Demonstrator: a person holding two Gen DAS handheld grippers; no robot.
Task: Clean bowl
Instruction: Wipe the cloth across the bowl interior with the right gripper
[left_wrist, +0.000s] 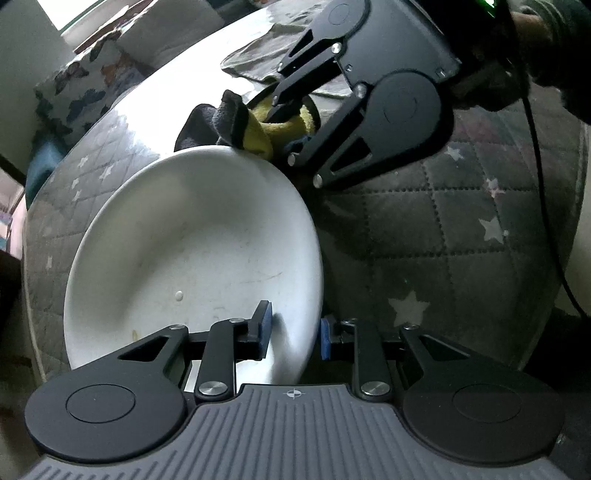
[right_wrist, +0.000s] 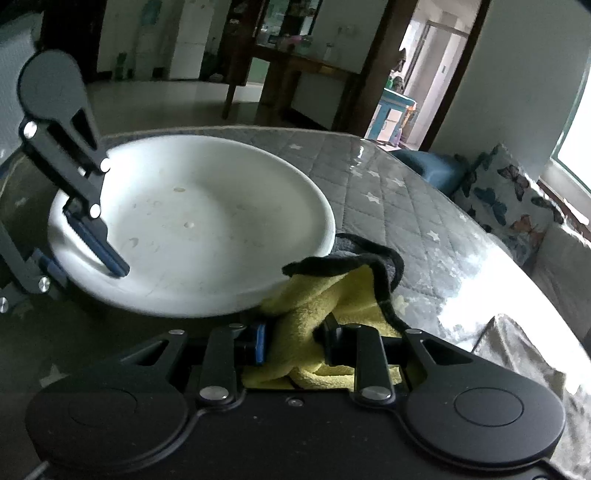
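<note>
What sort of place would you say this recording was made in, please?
Most likely a home living or dining room. The white bowl sits on a table with a quilted star-patterned cover, a butterfly-print cushion lies beside it, and a wooden table and an open doorway stand behind.

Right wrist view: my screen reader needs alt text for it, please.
The right gripper clamps a yellow and grey cloth beside the rim of a white bowl, which the left gripper grips by its far edge over a quilted grey star-print surface.
</note>
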